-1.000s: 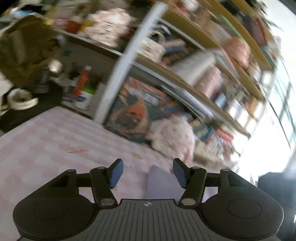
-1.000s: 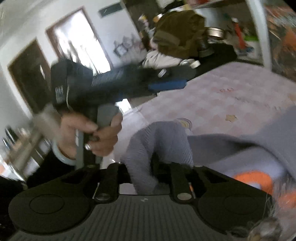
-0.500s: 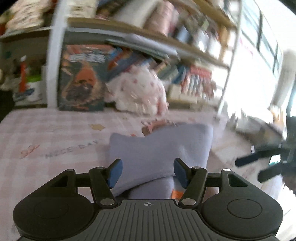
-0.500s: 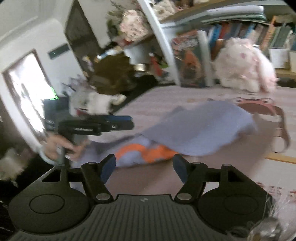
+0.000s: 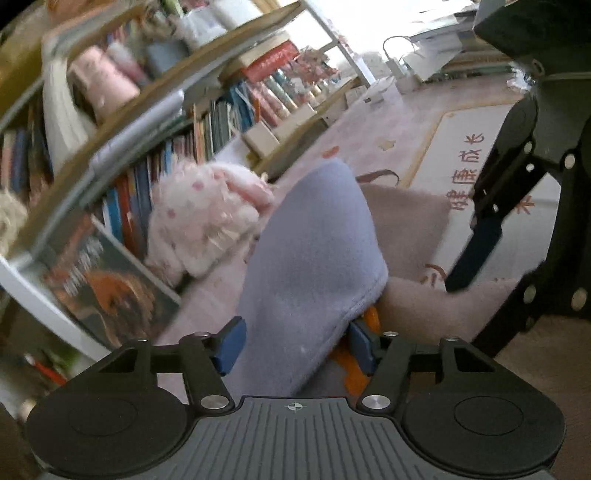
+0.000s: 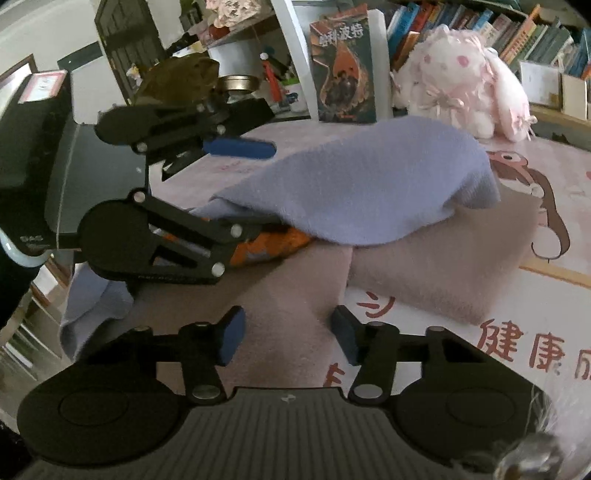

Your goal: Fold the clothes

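A lavender fleece garment (image 6: 354, 184) with an orange patch (image 6: 266, 247) lies partly folded over a beige-pink folded cloth (image 6: 436, 266) on the bed. My left gripper (image 5: 295, 345) is open, its jaws either side of the lavender fabric (image 5: 310, 251) with the orange patch (image 5: 354, 369) by the right pad. In the right wrist view it (image 6: 255, 184) comes in from the left with one jaw above the garment and one below. My right gripper (image 6: 288, 339) is open and empty just above the beige cloth; it also shows in the left wrist view (image 5: 476, 254).
A pink and white plush rabbit (image 6: 461, 77) sits at the far edge against bookshelves (image 6: 517, 26). A pink printed bedsheet (image 6: 535, 332) covers the bed. A poster book (image 6: 343, 62), a white shelf post (image 6: 295, 55) and an olive bag (image 6: 181, 81) stand behind.
The right gripper let go of the lavender fabric and opened, then backed off above the beige cloth. The left gripper swung round and moved in until its open jaws straddle the garment.
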Demonstrator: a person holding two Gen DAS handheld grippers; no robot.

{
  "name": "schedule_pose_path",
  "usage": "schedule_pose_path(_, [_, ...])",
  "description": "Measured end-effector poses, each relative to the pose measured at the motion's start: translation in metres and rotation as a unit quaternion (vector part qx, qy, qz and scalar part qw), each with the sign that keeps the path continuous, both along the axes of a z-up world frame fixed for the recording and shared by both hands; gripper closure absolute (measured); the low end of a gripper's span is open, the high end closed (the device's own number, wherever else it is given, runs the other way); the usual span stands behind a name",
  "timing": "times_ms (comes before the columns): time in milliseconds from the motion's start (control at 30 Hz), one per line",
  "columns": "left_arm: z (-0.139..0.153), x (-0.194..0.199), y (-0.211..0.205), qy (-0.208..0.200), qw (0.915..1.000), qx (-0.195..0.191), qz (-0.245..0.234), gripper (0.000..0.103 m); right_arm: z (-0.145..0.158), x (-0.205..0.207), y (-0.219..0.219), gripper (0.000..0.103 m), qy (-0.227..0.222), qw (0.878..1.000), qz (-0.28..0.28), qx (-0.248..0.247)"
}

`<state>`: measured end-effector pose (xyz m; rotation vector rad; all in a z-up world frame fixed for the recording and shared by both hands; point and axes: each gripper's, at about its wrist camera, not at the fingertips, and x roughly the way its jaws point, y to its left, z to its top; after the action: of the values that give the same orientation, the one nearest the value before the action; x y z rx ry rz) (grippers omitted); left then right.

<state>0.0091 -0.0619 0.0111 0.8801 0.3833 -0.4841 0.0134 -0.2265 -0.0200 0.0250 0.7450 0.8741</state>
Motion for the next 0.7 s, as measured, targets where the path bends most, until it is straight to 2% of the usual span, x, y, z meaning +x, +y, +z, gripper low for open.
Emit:
schedule_pose_path(67, [-0.002, 0.001, -0.007, -0.026, 0.9995, 0.016, -0.004, 0.059, -0.002, 0.002, -0.002, 0.06, 0.004, 1.0, -0.001, 0.007])
schedule_pose_path(100, [-0.004, 0.003, -0.009, -0.033, 0.9992, 0.024, -0.004, 0.064, -0.003, 0.002, -0.003, 0.067, 0.008, 1.0, 0.001, 0.011])
schedule_pose_path(133, [-0.008, 0.006, -0.011, -0.04, 0.9987, 0.032, -0.004, 0.071, -0.004, 0.003, -0.004, 0.075, 0.012, 1.0, 0.003, 0.015])
schedule_pose_path(167, [-0.011, 0.009, -0.013, -0.046, 0.9981, 0.04, -0.004, 0.077, -0.005, 0.003, -0.005, 0.079, 0.016, 1.0, 0.006, 0.019])
schedule_pose_path(200, [-0.011, 0.014, -0.016, -0.051, 0.9979, 0.04, -0.003, 0.087, -0.006, 0.002, -0.006, 0.086, 0.017, 1.0, 0.008, 0.021])
schedule_pose_path(233, [-0.007, 0.021, -0.014, -0.059, 0.9979, 0.025, 0.003, 0.091, -0.006, 0.001, -0.006, 0.091, 0.013, 1.0, 0.006, 0.02])
schedule_pose_path(300, [0.019, 0.036, 0.0, -0.065, 0.996, -0.056, 0.026, 0.093, -0.004, -0.002, -0.01, 0.092, 0.0, 1.0, -0.006, 0.017])
schedule_pose_path(333, [0.039, 0.043, 0.014, -0.074, 0.9894, -0.116, 0.046, 0.093, -0.002, -0.003, -0.012, 0.093, -0.008, 1.0, -0.015, 0.016])
schedule_pose_path(400, [0.075, 0.056, 0.045, -0.092, 0.9645, -0.232, 0.086, 0.094, 0.005, -0.005, -0.021, 0.093, -0.027, 0.999, -0.039, 0.016])
schedule_pose_path(433, [0.094, 0.063, 0.071, -0.098, 0.9424, -0.3, 0.11, 0.094, 0.01, -0.006, -0.029, 0.093, -0.04, 0.997, -0.057, 0.017])
schedule_pose_path(467, [0.106, 0.068, 0.093, -0.099, 0.9232, -0.348, 0.13, 0.094, 0.015, -0.007, -0.037, 0.093, -0.052, 0.996, -0.075, 0.018])
schedule_pose_path(533, [0.118, 0.08, 0.148, -0.087, 0.8787, -0.431, 0.186, 0.094, 0.025, -0.01, -0.057, 0.093, -0.071, 0.991, -0.109, 0.021])
schedule_pose_path(567, [0.12, 0.086, 0.176, -0.075, 0.8546, -0.466, 0.216, 0.094, 0.028, -0.013, -0.065, 0.093, -0.075, 0.99, -0.119, 0.019])
schedule_pose_path(600, [0.115, 0.091, 0.199, -0.059, 0.8354, -0.492, 0.237, 0.093, 0.031, -0.016, -0.073, 0.093, -0.077, 0.989, -0.127, 0.017])
schedule_pose_path(633, [0.105, 0.095, 0.224, -0.04, 0.8124, -0.519, 0.263, 0.093, 0.03, -0.02, -0.077, 0.093, -0.075, 0.989, -0.125, 0.013])
schedule_pose_path(667, [0.093, 0.098, 0.242, -0.028, 0.7972, -0.527, 0.292, 0.093, 0.029, -0.025, -0.081, 0.093, -0.072, 0.99, -0.122, 0.008])
schedule_pose_path(700, [0.079, 0.1, 0.257, -0.021, 0.7878, -0.522, 0.327, 0.094, 0.027, -0.03, -0.079, 0.093, -0.065, 0.992, -0.111, 0.005])
